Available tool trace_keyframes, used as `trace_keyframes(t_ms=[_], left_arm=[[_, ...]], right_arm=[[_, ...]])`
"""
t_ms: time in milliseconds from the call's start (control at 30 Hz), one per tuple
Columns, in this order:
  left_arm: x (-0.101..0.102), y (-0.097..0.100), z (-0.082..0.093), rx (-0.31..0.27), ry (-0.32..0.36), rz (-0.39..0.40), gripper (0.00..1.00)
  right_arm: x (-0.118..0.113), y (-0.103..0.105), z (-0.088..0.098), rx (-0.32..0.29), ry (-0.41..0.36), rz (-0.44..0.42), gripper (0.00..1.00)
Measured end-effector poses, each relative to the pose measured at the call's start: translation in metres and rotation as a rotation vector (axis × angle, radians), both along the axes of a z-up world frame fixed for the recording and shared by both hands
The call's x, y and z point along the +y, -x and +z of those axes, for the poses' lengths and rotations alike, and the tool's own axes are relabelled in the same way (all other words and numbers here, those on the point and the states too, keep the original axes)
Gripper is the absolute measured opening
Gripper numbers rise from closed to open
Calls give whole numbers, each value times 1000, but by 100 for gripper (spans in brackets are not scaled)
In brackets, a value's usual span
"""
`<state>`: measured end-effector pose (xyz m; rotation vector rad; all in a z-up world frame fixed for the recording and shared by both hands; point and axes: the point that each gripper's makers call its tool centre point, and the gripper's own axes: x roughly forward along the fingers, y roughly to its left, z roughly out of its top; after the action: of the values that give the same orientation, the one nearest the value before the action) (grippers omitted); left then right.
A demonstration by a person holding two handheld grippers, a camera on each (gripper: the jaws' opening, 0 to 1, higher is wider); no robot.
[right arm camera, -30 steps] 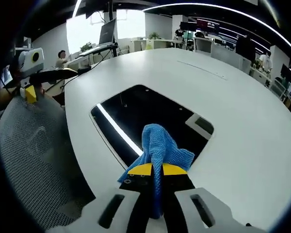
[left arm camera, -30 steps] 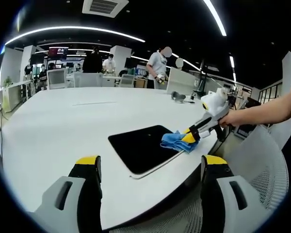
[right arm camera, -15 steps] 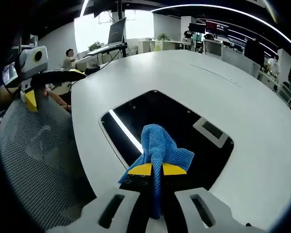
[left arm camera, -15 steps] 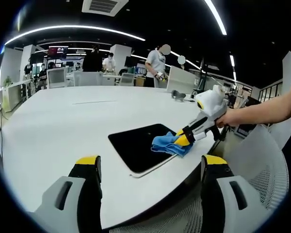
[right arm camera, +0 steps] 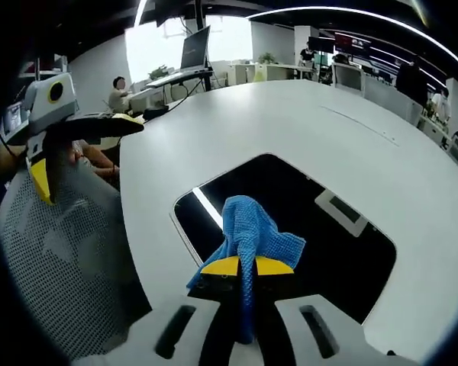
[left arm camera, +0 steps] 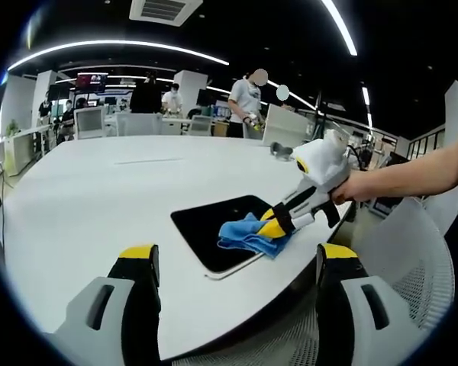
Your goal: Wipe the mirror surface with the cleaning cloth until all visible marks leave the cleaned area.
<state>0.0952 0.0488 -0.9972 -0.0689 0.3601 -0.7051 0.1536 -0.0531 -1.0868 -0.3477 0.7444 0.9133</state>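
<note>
On the white table (left arm camera: 99, 198), near its rounded edge, the mirror (left arm camera: 214, 229) lies flat, a dark rounded rectangle with a thin pale rim, sitting just right of centre in the left gripper view. Toward 3 o'clock from the mirror's middle in that view, the right gripper (left arm camera: 278, 223) reaches in from the right, held by a person's hand (left arm camera: 349, 187) on a bare forearm; its yellow-tipped jaws are closed tight on the blue cleaning cloth (left arm camera: 246, 235), which is bunched and pressed onto the mirror's near right part.

From the right gripper view, the same gripper (right arm camera: 239, 267) rises from 6 o'clock, jaws pinched together with the cloth (right arm camera: 253, 236) gripped between them and spilling forward over the dark glass (right arm camera: 305, 229). A bright strip of reflected ceiling light runs across the mirror at about 10 o'clock from the cloth.

At 9 o'clock in the right gripper view, the left gripper (right arm camera: 42, 164) hangs over a mesh chair (right arm camera: 69, 267), off the table. In its own view its jaws (left arm camera: 237, 263) stand wide apart with nothing between them, level with the table's near edge, the mirror ahead at 12 o'clock
</note>
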Motion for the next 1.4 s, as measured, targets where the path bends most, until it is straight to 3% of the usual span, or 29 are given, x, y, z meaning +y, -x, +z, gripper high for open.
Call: trace_keyframes(t_ms=[333,567,933,1400], left_arm=[[1,0,0,0,0,4,82],[1,0,1,-2,2,5,82],[1,0,1,-4,6,6,82],[1,0,0,1,1,7,82]], right_arm=[[39,0,1,0,-16,40,0],[55,2,1,-4,-19,61,0],[72,3,1,-8,-25,89,0],[72,3,1,-13,-42,88,0]])
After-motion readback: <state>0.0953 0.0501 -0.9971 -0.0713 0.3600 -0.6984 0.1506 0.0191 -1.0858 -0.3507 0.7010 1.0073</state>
